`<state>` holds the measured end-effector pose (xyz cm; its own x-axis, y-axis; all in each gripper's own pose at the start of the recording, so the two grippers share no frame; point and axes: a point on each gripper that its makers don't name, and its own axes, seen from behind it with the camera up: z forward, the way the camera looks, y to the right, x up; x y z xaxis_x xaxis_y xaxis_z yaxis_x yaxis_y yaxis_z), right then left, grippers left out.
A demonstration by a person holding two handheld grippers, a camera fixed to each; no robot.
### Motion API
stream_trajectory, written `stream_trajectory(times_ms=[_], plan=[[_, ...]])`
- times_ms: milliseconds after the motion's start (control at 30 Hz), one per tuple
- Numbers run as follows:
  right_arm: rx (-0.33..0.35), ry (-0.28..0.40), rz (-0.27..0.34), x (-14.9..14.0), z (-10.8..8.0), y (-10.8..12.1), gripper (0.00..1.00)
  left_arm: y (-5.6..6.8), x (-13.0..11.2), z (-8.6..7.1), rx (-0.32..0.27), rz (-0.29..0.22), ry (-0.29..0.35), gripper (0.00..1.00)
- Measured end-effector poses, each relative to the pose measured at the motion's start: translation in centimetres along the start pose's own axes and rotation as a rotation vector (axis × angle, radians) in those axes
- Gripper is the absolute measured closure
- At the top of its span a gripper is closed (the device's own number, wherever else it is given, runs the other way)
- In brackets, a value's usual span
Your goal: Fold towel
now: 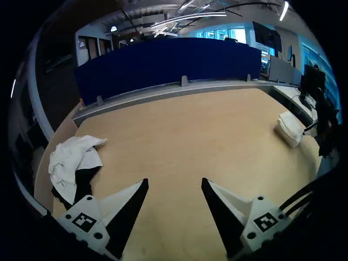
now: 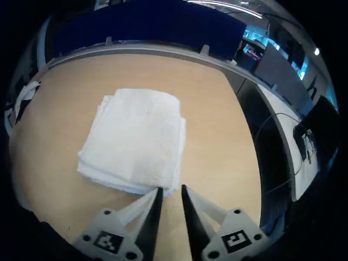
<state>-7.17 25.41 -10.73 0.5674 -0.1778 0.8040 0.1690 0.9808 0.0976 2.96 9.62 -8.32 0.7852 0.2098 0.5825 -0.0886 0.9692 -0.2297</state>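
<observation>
A neatly folded white towel stack (image 2: 135, 139) lies on the wooden table (image 2: 209, 130), right in front of my right gripper (image 2: 170, 188). Its fingers stand only a narrow gap apart, with bare table between them, and the left fingertip (image 2: 157, 191) is at the stack's near corner. In the left gripper view the same folded stack (image 1: 289, 126) sits far off at the table's right edge. My left gripper (image 1: 174, 182) is wide open over bare table (image 1: 182, 130), holding nothing. A crumpled white towel (image 1: 71, 158) lies to its left near the table's edge.
A dark cloth (image 1: 85, 180) lies partly under the crumpled towel. A blue partition (image 1: 174, 61) runs along the table's far side. Beyond the right edge are a cable (image 2: 278, 130) and dark desk equipment (image 1: 313, 82). The crumpled pile (image 2: 24, 95) is at the far left.
</observation>
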Motion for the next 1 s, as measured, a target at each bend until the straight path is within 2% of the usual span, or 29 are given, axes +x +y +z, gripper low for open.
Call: stream_trajectory(times_ms=[33,67,233,333,700,900,1000], plan=[[-0.001,0.002,0.000,0.0,-0.1,0.0,0.36,0.0,0.0,0.0,-0.001,0.000,0.001,0.10],[-0.001,0.004,0.000,0.0,-0.3,0.1,0.28,0.1,0.1,0.0,-0.001,0.000,0.001,0.10],[-0.007,0.010,-0.001,0.0,-0.7,0.2,0.13,0.2,0.1,0.1,-0.003,0.001,0.003,0.10],[-0.007,0.019,0.003,0.2,-0.9,0.2,0.00,0.3,0.1,0.1,-0.005,-0.001,0.004,0.10],[-0.006,0.065,0.039,1.5,-1.4,-0.2,0.00,0.0,0.4,0.0,-0.005,-0.008,0.014,0.10],[-0.015,0.143,0.075,3.9,-2.1,-0.4,0.00,-0.2,0.7,-0.1,-0.003,-0.018,0.024,0.10],[-0.017,0.218,0.104,5.9,-2.9,-0.5,0.00,-0.2,0.9,-0.1,-0.004,-0.025,0.030,0.10]])
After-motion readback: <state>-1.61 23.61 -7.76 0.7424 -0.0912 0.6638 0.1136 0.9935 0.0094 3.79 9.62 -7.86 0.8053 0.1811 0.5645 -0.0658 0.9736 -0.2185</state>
